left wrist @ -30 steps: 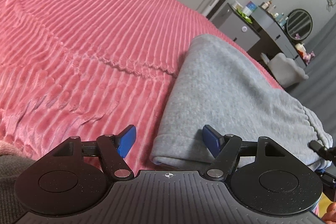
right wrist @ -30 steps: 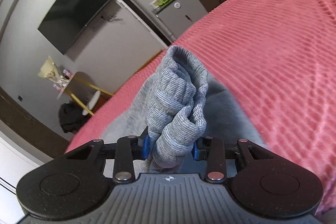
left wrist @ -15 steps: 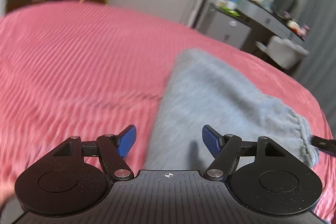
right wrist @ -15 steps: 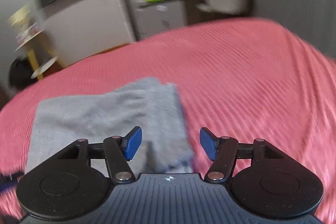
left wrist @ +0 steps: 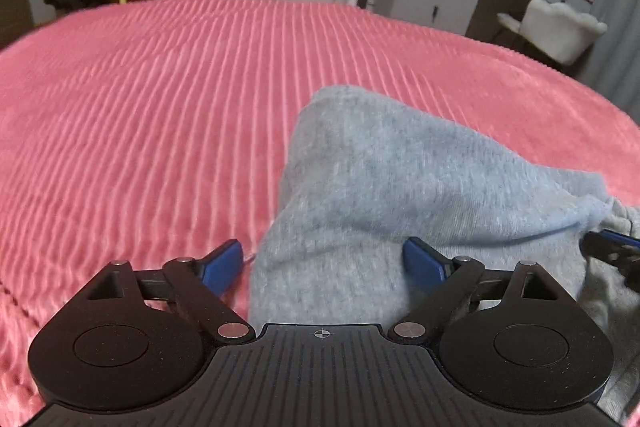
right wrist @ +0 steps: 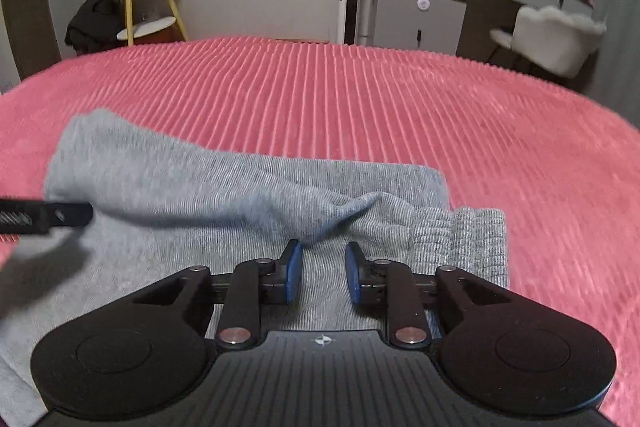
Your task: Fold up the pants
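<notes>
Grey knit sweatpants (right wrist: pixel 224 211) on pink bed (right wrist: pixel 400 107): soft, floppy, light; pinch ribbed cuff (right wrist: pixel 460 235); left gripper (left wrist: pixel 322 261) jaws wide, right gripper (right wrist: pixel 323 269) jaws narrow, both empty.

The bed (left wrist: pixel 160 107) in front of me is wearing a ribbed pink blanket (right wrist: pixel 400 107), and it is carrying just 1 thing that I am seeing: the folded grey pants (right wrist: pixel 240 195), lying flat on the blanket.

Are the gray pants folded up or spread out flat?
Folded: the pants lie doubled in layers on the pink blanket, ribbed cuffs stacked at one end.
</notes>
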Demonstrator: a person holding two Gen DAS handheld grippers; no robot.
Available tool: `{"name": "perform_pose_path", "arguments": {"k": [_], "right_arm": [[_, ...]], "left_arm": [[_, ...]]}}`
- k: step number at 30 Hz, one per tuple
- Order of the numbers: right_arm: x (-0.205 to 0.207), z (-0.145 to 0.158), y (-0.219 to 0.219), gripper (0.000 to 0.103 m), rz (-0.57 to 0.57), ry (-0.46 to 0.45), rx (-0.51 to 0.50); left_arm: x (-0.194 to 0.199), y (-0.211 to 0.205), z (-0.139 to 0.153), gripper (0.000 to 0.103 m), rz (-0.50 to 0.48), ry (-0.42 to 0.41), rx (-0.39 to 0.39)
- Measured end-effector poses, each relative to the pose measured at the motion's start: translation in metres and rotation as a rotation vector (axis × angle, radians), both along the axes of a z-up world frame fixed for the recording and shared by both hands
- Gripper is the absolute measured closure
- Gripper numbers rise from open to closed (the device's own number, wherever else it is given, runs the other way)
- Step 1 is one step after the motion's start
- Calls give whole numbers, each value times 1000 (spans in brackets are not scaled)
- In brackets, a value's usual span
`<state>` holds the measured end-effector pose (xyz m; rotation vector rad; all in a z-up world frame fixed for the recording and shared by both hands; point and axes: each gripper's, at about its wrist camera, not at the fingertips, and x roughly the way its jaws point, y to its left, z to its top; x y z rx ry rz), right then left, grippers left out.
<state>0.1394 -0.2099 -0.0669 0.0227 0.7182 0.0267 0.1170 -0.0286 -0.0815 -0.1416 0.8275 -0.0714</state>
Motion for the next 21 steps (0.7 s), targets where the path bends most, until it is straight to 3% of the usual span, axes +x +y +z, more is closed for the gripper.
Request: {"name": "perform_pose_path", "arguments": {"k": [3, 4, 6, 7, 8, 10, 11, 15, 19, 21], "right_arm": [[-26, 12, -26, 79, -39, -37, 144], [-40, 15, -37, 72, -63, -43, 176], [-69, 16, -56, 71, -70, -60, 257], [-80, 16, -66, 57, -87, -67, 284], [-89, 16, -71, 52, -102, -64, 283], [-99, 15, -80, 24, -139, -50, 255], [-98, 13, -83, 18, -146, -32, 260], [-89, -11, -106, 15, -154, 70, 398], [-69, -46, -133, 15, -135, 183, 634], [-61, -57, -141, 13, -107, 190, 708]], "left_arm": [[-18, 23, -3, 10, -11, 22, -71], [-26, 30, -4, 10, -20, 30, -95], [-42, 42, -5, 11, -32, 46, -140], [-50, 48, -5, 11, -46, 59, -170], [-56, 51, -5, 12, -62, 72, -196], [-61, 57, -6, 12, -94, 101, -245], [-61, 59, -7, 12, -111, 114, -271], [-56, 60, -6, 12, -153, 139, -326], [-36, 54, -13, 10, -205, 196, -355], [-23, 54, -18, 8, -208, 227, -374]]}}
